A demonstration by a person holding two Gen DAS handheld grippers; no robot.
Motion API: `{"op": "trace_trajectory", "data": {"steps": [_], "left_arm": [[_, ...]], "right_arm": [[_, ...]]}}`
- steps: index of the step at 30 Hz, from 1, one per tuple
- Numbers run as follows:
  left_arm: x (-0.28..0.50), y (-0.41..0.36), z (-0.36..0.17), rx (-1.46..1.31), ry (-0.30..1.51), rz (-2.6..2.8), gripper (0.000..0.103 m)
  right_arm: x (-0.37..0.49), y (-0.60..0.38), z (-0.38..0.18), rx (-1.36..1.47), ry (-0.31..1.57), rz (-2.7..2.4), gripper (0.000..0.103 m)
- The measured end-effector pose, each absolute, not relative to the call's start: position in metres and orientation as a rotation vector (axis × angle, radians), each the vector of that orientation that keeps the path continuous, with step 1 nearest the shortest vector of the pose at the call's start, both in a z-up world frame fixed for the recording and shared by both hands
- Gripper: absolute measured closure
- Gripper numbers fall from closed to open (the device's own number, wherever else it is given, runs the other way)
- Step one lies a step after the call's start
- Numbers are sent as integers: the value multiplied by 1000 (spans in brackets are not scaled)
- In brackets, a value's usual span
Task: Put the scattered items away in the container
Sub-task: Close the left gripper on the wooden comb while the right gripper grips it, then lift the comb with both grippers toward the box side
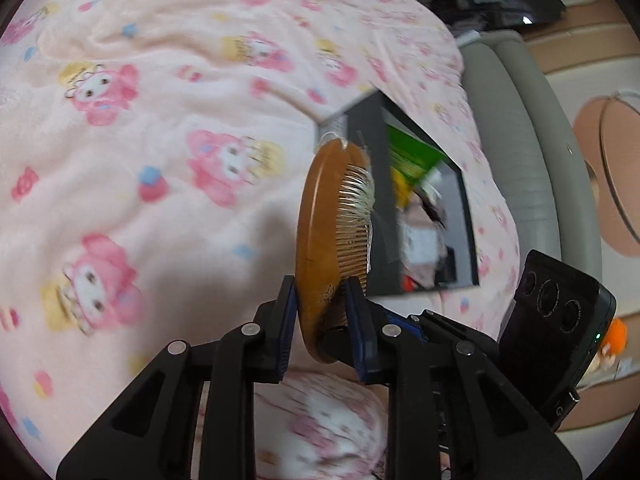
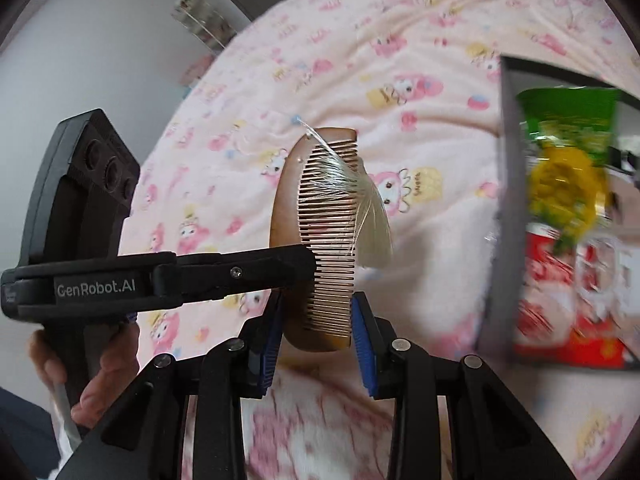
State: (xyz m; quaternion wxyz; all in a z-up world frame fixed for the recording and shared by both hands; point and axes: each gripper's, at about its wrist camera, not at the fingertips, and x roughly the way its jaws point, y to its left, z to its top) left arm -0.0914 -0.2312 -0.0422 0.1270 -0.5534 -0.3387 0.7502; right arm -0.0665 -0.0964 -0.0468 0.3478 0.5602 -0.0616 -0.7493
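Right wrist view: a pink blanket (image 2: 360, 60) printed with cartoon rabbits covers the whole surface, and a dark grey container (image 2: 498, 200) lies on it to the right, already holding a green and yellow snack bag (image 2: 568, 148) and a red packet (image 2: 560, 300), both blurred. The left gripper (image 2: 308, 258) reaches in from the left edge, a person's hand (image 2: 96, 384) around its handle. Nothing stands between the grippers and the container.

Both grippers clamp the same wooden comb (image 2: 320, 240). The right gripper (image 2: 318, 330) has its blue pads (image 2: 362, 336) partly apart, pressing the comb's lower end from both sides. In the left wrist view the left gripper (image 1: 320, 308) is likewise part closed, pads (image 1: 290, 312) tight on the comb (image 1: 324, 232) at its near end.

The comb is up off the blanket, to the left of the container and near it. Its long axis runs up and away from the right gripper, roughly upright in that view, teeth facing right toward the container and curved back to the left. A pale tassel (image 2: 368, 224) hangs across the teeth from the far end.
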Motion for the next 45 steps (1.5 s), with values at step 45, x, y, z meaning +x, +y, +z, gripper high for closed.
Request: {"op": "trace_trajectory", "data": {"steps": [45], "left_arm": [[-104,-27,-124,-1755,-723,2004,80]], "right_arm": [[-37,142,-123,1669,-658,-2051,74]]}}
